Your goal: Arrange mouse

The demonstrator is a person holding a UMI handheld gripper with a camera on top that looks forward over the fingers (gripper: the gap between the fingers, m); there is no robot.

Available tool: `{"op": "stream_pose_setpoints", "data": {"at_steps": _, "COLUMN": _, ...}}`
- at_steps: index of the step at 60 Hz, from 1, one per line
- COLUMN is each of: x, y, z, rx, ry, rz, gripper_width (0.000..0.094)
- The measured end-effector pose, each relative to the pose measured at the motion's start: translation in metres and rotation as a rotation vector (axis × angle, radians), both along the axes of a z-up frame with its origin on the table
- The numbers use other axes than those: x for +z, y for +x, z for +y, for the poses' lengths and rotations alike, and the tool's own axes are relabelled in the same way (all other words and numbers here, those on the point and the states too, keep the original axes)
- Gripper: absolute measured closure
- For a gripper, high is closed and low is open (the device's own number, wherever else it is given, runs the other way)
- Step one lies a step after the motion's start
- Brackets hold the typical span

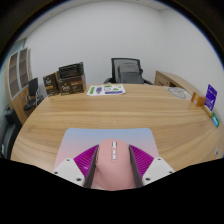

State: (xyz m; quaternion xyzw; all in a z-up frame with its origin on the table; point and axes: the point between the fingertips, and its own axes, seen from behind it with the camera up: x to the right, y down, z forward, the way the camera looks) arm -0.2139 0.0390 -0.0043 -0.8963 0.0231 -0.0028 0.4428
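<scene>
A pink mouse with a white scroll wheel and buttons sits between my fingers. Both magenta pads press against its sides, so my gripper is shut on it. A light blue mouse pad lies on the wooden table just beyond and under the fingers. The mouse is over the near part of the pad; I cannot tell whether it rests on it or is held just above.
Papers and a green item lie at the table's far edge. A purple box stands at the far right. Black office chairs and a shelf with boxes stand beyond the table.
</scene>
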Motion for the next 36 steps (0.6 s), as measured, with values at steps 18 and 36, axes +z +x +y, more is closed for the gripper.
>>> {"op": "stream_pose_setpoints", "data": {"at_steps": 18, "x": 0.063, "y": -0.008, "z": -0.059, "rx": -0.029, "ry": 0.053, "rz": 0.013, "gripper_width": 0.0100}}
{"op": "stream_pose_setpoints", "data": {"at_steps": 36, "x": 0.120, "y": -0.056, "z": -0.216, "rx": -0.098, "ry": 0.069, "rz": 0.019, "gripper_width": 0.0099}}
